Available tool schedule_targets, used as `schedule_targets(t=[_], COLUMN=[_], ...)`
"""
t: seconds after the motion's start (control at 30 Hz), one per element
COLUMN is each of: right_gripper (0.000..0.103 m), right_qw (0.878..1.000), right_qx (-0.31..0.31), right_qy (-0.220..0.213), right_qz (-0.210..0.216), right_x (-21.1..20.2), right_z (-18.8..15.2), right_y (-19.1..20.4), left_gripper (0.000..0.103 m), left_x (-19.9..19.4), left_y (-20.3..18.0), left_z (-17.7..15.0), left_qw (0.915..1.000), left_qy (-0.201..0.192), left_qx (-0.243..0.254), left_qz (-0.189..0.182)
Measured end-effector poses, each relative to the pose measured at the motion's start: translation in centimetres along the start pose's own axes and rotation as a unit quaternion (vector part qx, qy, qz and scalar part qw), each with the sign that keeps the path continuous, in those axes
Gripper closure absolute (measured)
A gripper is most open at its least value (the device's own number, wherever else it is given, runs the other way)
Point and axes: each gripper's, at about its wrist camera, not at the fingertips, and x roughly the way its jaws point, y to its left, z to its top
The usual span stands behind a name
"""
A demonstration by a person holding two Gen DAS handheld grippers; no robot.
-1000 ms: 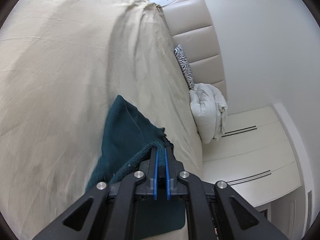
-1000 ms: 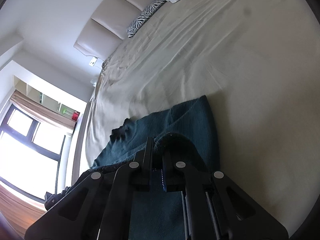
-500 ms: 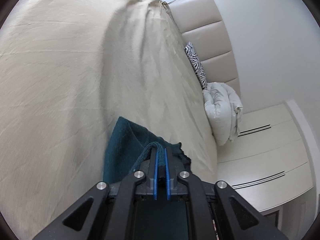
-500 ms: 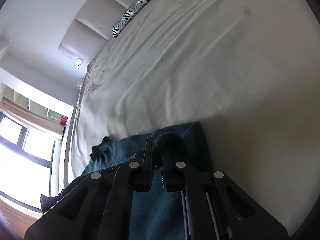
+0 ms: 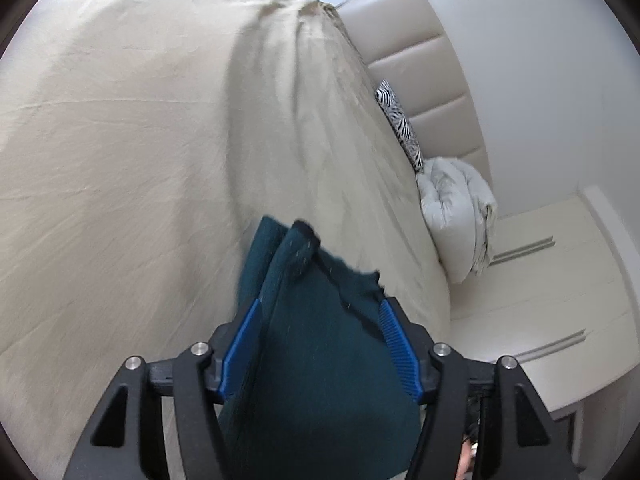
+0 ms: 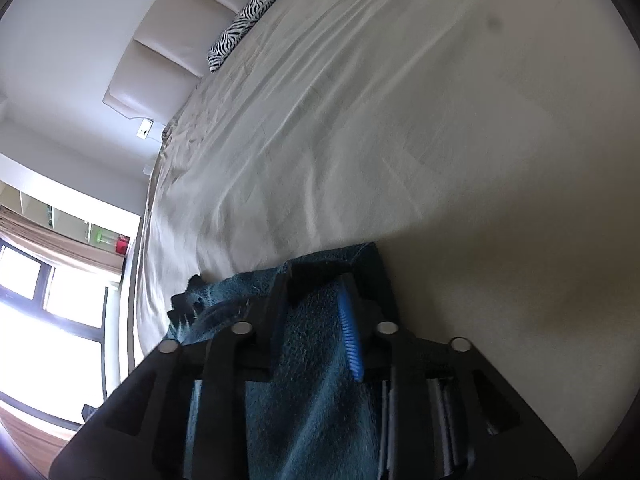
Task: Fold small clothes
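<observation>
Spreading wide in the left wrist view, the left gripper (image 5: 320, 320) has its blue-padded jaws apart, with the dark teal garment (image 5: 320, 344) lying loose between them and touched by neither pad as far as can be seen. The right gripper (image 6: 316, 312) likewise shows its jaws apart, the same teal cloth (image 6: 316, 380) running up between them on the bed. This garment rests on the near part of the beige bedsheet (image 5: 120, 140), doubled over itself, one folded corner sticking up just beyond the left gripper's tips. Past the garment the sheet stretches wrinkled and bare toward the padded cream headboard (image 5: 416, 56). Against the headboard leans a zebra-print cushion (image 5: 400, 120), and just beside that sits a bundled white duvet (image 5: 456, 208). Farther than the garment on the right wrist view, beyond the bed's edge, a bright window (image 6: 44, 308) shows under a brown blind.
</observation>
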Motion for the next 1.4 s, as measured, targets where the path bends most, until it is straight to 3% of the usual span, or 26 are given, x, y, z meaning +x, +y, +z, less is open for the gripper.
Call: schedule_targets(t=[0.03,0.1,0.27,0.47,0.63,0.9,1.03,1.3,1.37,1.4], right_gripper=[0.056,0.046,0.046,0.049,0.066,0.069,0.083,0.096,0.097,0.097], right_qw=[1.0,1.0,0.998,0.982,0.973,0.973,0.973,0.972,0.971,0.971], right_qx=[0.0,0.001,-0.036,-0.164,-0.196,-0.195,-0.196,-0.2,-0.203,-0.202], right_qy=[-0.006,-0.025,-0.032,-0.019,-0.018,-0.016,-0.018,-0.024,-0.023,-0.023], right_qz=[-0.005,-0.01,-0.034,-0.089,-0.122,-0.119,-0.12,-0.123,-0.127,-0.125], right_x=[-0.7,-2.4,-5.6,-7.0,-7.4,-8.5,-8.8,-9.3,-9.3,-9.4], right_z=[-0.1,-0.6,-3.0,-8.5,-11.4,-13.1,-13.3,-13.6,-13.7,-13.6], right_y=[0.0,-0.1,-0.1,2.2,2.4,1.5,1.1,0.7,0.6,0.6], left_gripper=[0.039,0.039,0.04,0.045,0.051,0.054,0.066,0.066,0.072,0.082], left_x=[-0.5,-1.0,-2.6,-3.3,-3.8,-3.6,-3.8,-3.7,-3.6,-3.5], left_y=[-0.2,-0.6,-1.3,-0.6,0.2,-0.2,-0.1,-0.2,-0.3,-0.4], left_z=[-0.7,-1.9,-5.5,-7.5,-8.1,-9.4,-9.8,-10.0,-10.1,-10.1], left_qw=[0.9999,0.999,0.9938,0.986,0.9846,0.9755,0.9724,0.9694,0.9684,0.9684], left_qy=[0.002,0.004,-0.001,-0.016,-0.023,-0.023,-0.026,-0.024,-0.022,-0.016], left_qx=[0.015,0.039,0.097,0.135,0.133,0.169,0.177,0.186,0.187,0.189], left_qz=[0.008,0.021,0.053,0.097,0.111,0.139,0.149,0.159,0.163,0.161])
